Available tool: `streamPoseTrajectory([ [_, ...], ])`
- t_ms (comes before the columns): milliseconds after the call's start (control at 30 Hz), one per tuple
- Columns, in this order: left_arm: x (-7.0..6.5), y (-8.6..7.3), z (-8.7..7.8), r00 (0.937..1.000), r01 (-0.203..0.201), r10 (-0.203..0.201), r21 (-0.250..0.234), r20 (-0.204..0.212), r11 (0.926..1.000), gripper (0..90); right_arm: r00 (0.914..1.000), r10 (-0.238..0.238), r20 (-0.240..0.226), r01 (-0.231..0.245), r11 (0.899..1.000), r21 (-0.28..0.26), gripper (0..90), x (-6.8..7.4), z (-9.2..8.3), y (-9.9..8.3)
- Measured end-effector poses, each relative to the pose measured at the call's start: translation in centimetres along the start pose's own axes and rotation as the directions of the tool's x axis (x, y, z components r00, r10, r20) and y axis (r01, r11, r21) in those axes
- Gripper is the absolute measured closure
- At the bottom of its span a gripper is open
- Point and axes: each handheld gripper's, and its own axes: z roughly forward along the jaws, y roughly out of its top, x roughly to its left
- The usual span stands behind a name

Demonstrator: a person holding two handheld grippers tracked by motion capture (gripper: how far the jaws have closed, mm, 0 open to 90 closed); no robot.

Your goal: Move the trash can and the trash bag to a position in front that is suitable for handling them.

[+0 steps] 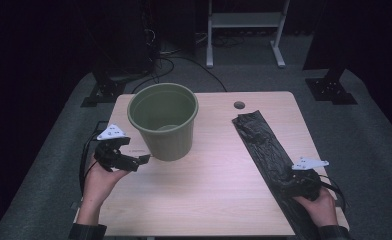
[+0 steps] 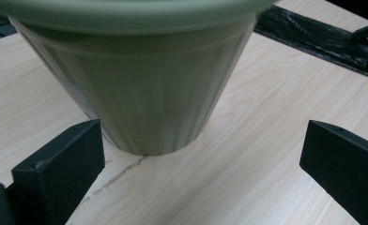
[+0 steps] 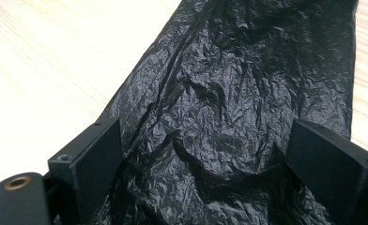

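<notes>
One green bin [image 1: 163, 120], contents unclear

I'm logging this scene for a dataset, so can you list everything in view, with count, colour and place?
bin: 1, olive green, upright on the table's left half, open top.
bag: 1, black plastic, lying flat along the table's right side.
table: 1, light wood, centre, with a small round hole near its far edge.
frame: 1, white, on the floor behind the table.
left tool: 1, black, open, beside the bin's base.
right tool: 1, black, open, over the bag.
</notes>
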Motion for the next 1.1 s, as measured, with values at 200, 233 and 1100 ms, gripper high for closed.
streamPoseTrajectory([
  [200, 0.4, 1.6, -0.5, 1.0000, -0.009, 0.009, -0.011, -0.001, 0.9999, 0.0, 1.0000, 0.000, 0.000, 0.000, 1.000, 0.000, 9.7, 0.0, 0.0, 0.0],
  [233, 0.5, 1.9, -0.6, 0.9999, -0.010, 0.010, -0.013, -0.003, 0.9999, 0.0, 1.0000, 0.000, 0.000, 0.000, 1.000, 0.000, 9.7, 0.0, 0.0, 0.0],
  [1100, 5.5, 7.8, -0.5, 0.9989, 0.004, -0.006, -0.049, -0.047, 0.9988, 0.0, 1.0000, 0.000, 0.000, 0.000, 1.000, 0.000, 9.7, 0.0, 0.0, 0.0],
])
